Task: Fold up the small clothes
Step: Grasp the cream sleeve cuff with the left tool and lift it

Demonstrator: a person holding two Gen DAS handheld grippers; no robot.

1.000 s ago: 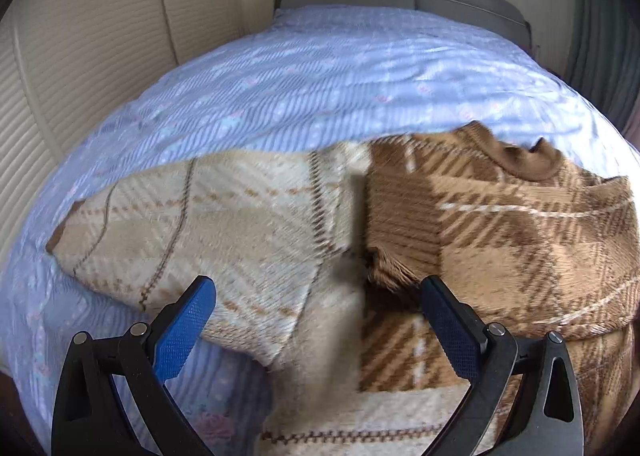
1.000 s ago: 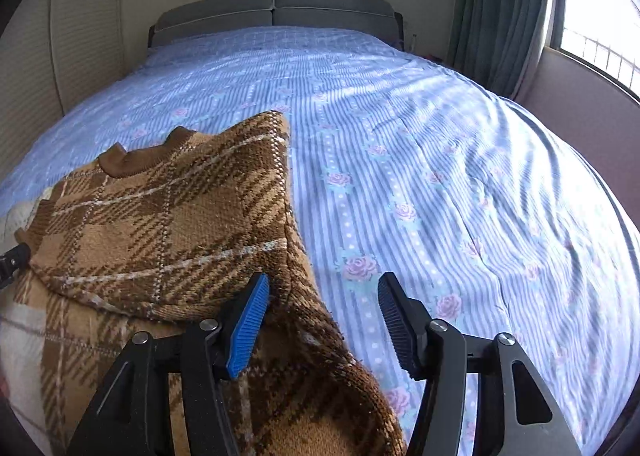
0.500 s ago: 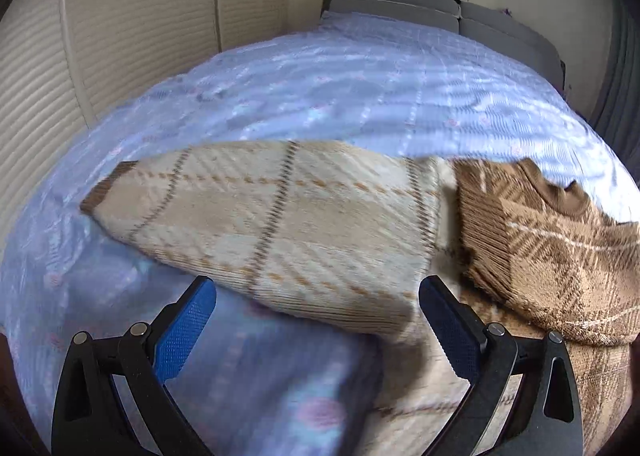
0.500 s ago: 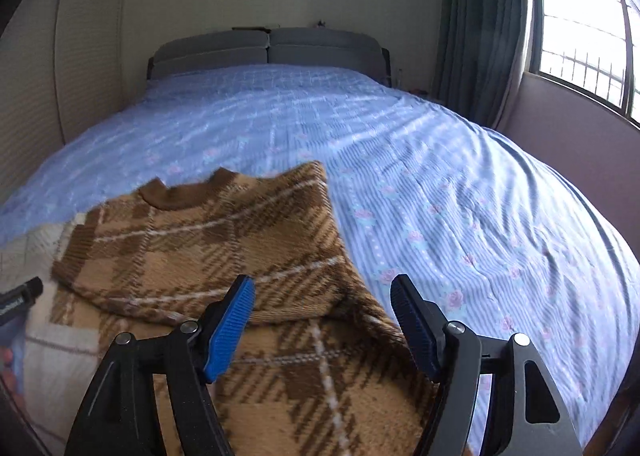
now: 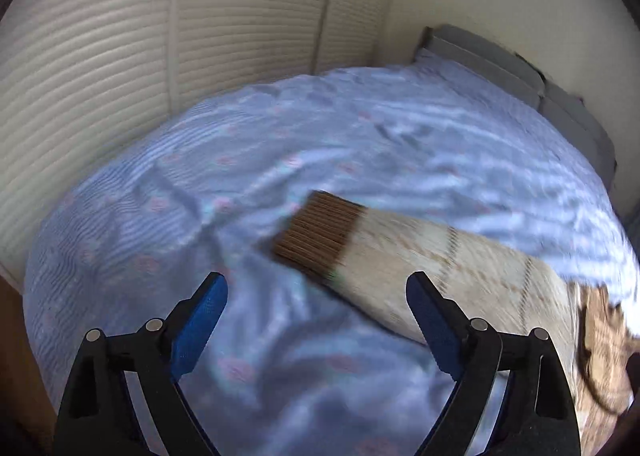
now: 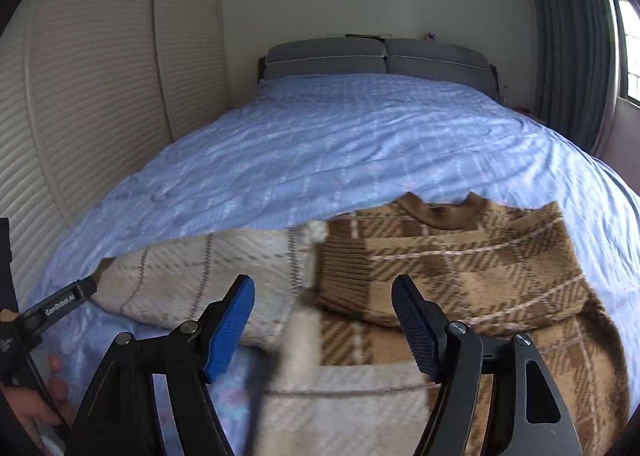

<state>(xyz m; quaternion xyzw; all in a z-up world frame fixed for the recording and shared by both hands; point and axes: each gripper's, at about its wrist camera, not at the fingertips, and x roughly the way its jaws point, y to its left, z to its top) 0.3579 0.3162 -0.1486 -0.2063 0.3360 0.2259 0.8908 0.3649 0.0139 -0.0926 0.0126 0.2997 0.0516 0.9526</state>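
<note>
On bed: sweater (image 6: 440, 268) | ahead of R tongs (image 6: 324, 320), wide, empty | L tongs (image 5: 316, 316) closing, empty

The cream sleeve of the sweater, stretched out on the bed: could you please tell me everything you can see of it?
The cream sleeve is soft knit with thin brown check lines and a ribbed dark brown cuff. It lies flat and unfolded on the blue floral bedspread, reaching sideways from the brown plaid sweater body, whose other sleeve is already folded across it. Neither gripper touches it.
</note>
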